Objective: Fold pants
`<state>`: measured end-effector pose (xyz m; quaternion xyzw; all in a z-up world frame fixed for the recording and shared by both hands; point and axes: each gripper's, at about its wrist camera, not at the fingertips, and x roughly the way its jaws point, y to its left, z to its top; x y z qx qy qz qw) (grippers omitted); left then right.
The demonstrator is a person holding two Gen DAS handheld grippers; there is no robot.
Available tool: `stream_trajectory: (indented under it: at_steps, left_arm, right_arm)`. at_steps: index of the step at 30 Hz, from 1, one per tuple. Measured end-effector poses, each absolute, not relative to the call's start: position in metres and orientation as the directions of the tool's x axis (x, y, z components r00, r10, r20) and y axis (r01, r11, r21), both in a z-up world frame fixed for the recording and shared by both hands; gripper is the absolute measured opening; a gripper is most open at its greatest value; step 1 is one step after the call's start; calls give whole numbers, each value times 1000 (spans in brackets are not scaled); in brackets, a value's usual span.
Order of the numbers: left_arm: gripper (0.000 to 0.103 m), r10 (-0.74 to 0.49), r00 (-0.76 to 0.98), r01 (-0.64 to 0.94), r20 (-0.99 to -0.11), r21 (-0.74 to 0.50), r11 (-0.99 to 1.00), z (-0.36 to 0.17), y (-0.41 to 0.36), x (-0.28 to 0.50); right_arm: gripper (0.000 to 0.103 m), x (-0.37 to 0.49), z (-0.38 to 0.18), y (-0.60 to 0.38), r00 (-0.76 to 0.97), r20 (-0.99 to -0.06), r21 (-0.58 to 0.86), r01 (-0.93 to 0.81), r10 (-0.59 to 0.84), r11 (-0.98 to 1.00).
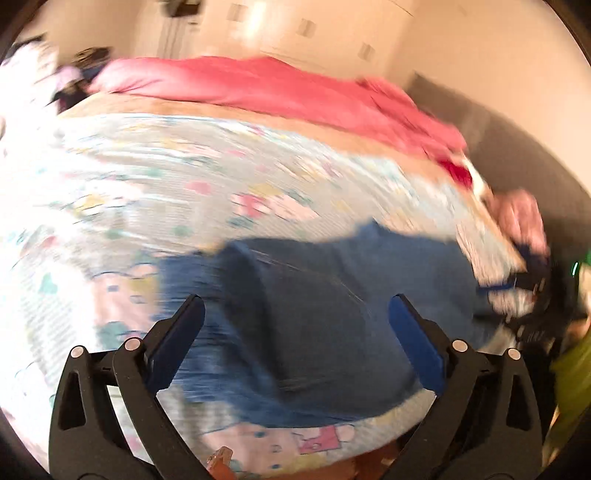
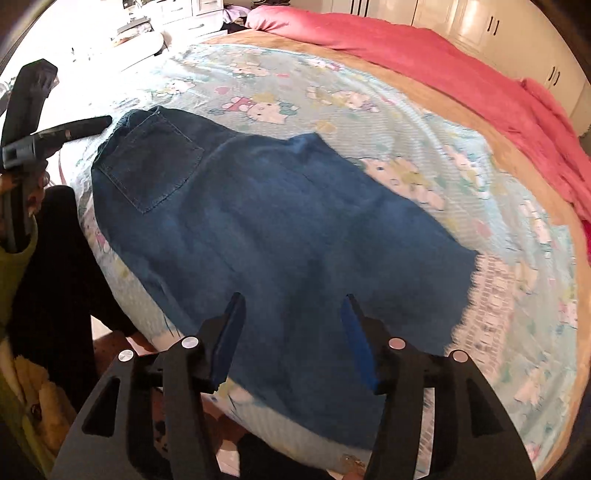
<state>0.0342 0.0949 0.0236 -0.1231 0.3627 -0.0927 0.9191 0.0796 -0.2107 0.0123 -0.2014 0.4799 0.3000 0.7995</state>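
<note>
Dark blue jeans [image 2: 266, 221] lie folded on the bed's patterned sheet [image 2: 280, 85], with a back pocket [image 2: 151, 162] showing at their left end. My right gripper [image 2: 293, 300] hovers over the near edge of the jeans, open, with nothing between its blue pads. In the blurred left wrist view the jeans [image 1: 314, 295] lie below my left gripper [image 1: 295, 306], which is wide open and holds nothing. One of the left gripper's fingers [image 2: 86, 124] shows by the pocket end in the right wrist view, clear of the denim.
A pink blanket [image 2: 461, 66] is bunched along the far side of the bed. White cupboards [image 2: 491, 26] stand behind it. A person's dark trousers [image 2: 59, 266] and green sleeve [image 2: 14, 273] are at the bed's near left edge. A blurred hand [image 1: 517, 214] is at the right.
</note>
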Motion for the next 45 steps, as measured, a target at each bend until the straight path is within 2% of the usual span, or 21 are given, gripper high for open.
stream_trajectory:
  at_steps: [3, 6, 7, 8, 9, 10, 15, 17, 20, 23, 25, 29, 32, 35, 38, 43, 45]
  left_arm:
    - [93, -186, 716, -12, -673, -279, 960, 18, 113, 36]
    - [93, -216, 668, -20, -712, -308, 951, 2, 111, 44]
    - [89, -234, 660, 4, -714, -308, 951, -2, 106, 46]
    - [63, -241, 654, 26, -717, -297, 954, -4, 101, 47]
    - [48, -212, 643, 32, -736, -251, 967, -9, 94, 50]
    - [38, -210, 640, 29, -739, -250, 968, -9, 94, 53]
    - [40, -175, 660, -34, -731, -262, 964, -4, 113, 51]
    - [47, -156, 649, -59, -745, -254, 965, -6, 116, 53]
    - [52, -143, 656, -73, -741, -251, 965, -6, 118, 52]
    - [54, -86, 710, -77, -699, -198, 977, 14, 113, 38]
    - [62, -80, 745, -51, -662, -177, 983, 27, 108, 30]
    - [68, -183, 740, 89, -647, -176, 980, 39, 73, 25]
    - [68, -269, 685, 202, -677, -178, 963, 23, 37, 29]
    - [70, -276, 629, 247, -727, -150, 957, 0, 16, 36]
    - [73, -219, 544, 253, -810, -91, 963, -35, 2, 45]
    - [75, -253, 567, 260, -784, -121, 958, -22, 6, 40]
    - [76, -272, 578, 272, -769, -132, 953, -13, 5, 42]
  right_arm:
    - [53, 80, 3, -206, 338, -879, 12, -691, 337, 723]
    - [53, 81, -4, -204, 323, -883, 23, -694, 340, 720]
    - [53, 80, -4, -204, 319, -883, 29, -696, 345, 718]
    - [53, 80, -5, -204, 311, -883, 40, -698, 352, 715]
    - [53, 80, -6, -204, 301, -884, 51, -700, 359, 712]
    - [53, 80, -9, -203, 289, -887, 58, -704, 360, 708]
    - [55, 70, -24, -192, 238, -921, 35, -739, 310, 672]
    - [55, 64, -28, -185, 250, -929, -10, -754, 273, 657]
    - [55, 60, -30, -181, 270, -931, -50, -763, 247, 644]
    - [55, 60, -30, -181, 269, -931, -48, -762, 248, 646]
    - [55, 60, -28, -182, 271, -928, -42, -759, 257, 649]
    - [54, 64, -12, -191, 339, -891, -40, -721, 302, 692]
    - [54, 71, -7, -199, 358, -876, -14, -690, 324, 724]
    - [54, 78, -17, -201, 335, -901, -17, -664, 277, 748]
    - [54, 81, -30, -199, 303, -924, -25, -656, 234, 754]
    - [54, 86, -11, -216, 400, -884, -42, -584, 242, 811]
    - [54, 98, 4, -239, 448, -847, 33, -490, 285, 871]
